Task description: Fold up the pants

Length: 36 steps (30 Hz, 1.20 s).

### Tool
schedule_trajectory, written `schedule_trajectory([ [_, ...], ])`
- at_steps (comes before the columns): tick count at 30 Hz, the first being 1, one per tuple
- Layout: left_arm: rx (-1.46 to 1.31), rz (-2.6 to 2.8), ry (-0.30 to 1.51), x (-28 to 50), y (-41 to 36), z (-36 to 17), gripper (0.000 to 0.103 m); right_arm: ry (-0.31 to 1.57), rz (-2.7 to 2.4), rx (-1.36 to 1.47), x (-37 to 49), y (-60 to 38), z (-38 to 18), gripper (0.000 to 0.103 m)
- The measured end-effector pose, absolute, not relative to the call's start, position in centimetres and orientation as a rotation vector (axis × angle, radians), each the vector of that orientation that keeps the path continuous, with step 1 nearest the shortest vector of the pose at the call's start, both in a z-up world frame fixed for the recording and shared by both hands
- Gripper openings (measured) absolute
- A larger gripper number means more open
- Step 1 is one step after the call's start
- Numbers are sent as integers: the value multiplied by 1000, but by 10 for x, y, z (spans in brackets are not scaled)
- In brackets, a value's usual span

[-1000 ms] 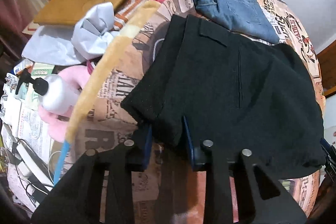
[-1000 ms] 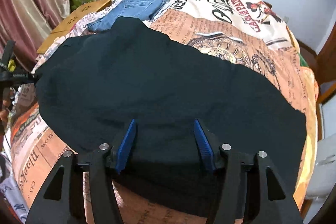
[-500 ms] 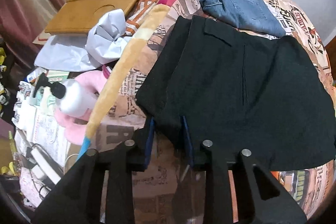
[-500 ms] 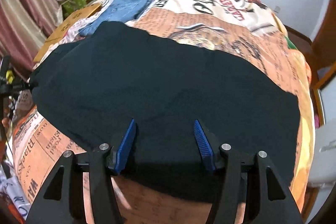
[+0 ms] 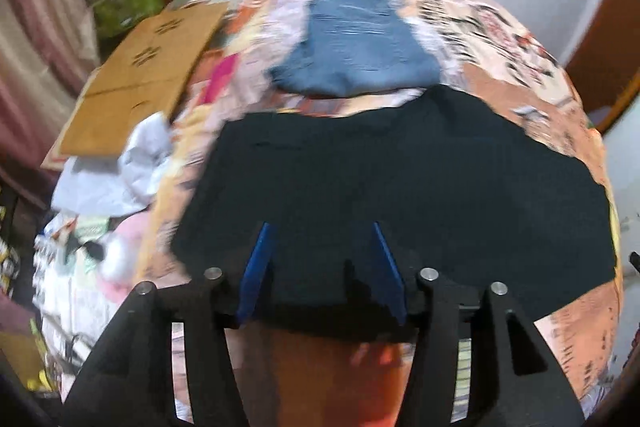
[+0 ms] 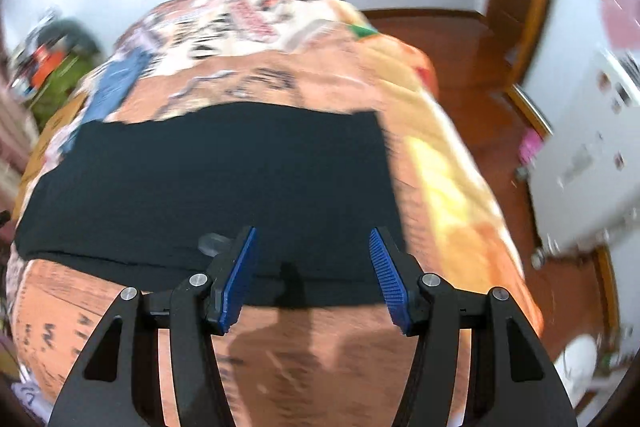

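Note:
The black pants (image 5: 392,187) lie flat on the printed bedspread (image 5: 520,91), folded into a wide dark strip; they also show in the right wrist view (image 6: 208,179). My left gripper (image 5: 320,259) is open, its blue pads (image 5: 256,267) spread over the near edge of the cloth and holding nothing. My right gripper (image 6: 312,267) is open too, with its blue pads (image 6: 386,275) over the near edge toward the right end of the pants. Both views are blurred.
Folded blue jeans (image 5: 356,47) lie beyond the black pants. A brown cardboard sheet (image 5: 140,79), white cloth (image 5: 120,171) and a pink toy (image 5: 120,247) sit off the bed's left side. The bed's right edge drops to a wooden floor (image 6: 480,67).
My left gripper was shut on the pants' corner and has let go and opened. Both grippers have pulled back and tilted up; the pants now lie flatter on the bed.

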<state>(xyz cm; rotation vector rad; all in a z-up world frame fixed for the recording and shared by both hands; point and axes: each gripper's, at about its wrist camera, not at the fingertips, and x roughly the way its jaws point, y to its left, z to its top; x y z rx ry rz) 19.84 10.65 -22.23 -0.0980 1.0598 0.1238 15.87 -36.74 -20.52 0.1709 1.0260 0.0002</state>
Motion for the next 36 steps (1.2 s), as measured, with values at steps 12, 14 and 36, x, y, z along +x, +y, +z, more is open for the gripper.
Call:
schedule_trajectory([
  [12, 75, 12, 1128, 221, 14, -260, 65, 1061, -56, 330, 161, -405, -243, 54],
  [14, 90, 38, 1116, 219, 14, -261, 69, 1060, -46, 339, 166, -403, -247, 54],
  [36, 48, 65, 1107, 217, 19, -267, 77, 884, 1, 220, 170, -382, -191, 14],
])
